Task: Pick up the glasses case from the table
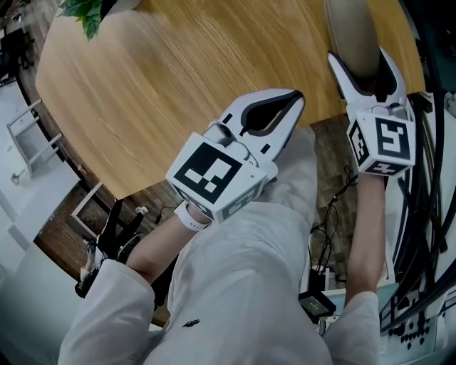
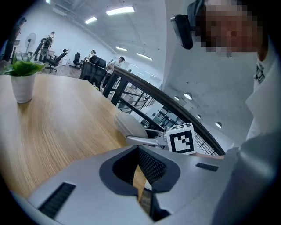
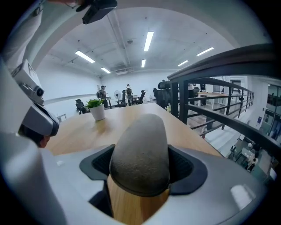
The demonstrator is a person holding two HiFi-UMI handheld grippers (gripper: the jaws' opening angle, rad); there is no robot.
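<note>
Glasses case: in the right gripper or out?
In: the grey oblong felt glasses case fills the gap between the right gripper's jaws, touching both pads.

The glasses case sat between the jaws of the right tongs at the table's right side. The left tongs hung left of it, over the near edge; a potted plant stood far left.
</note>
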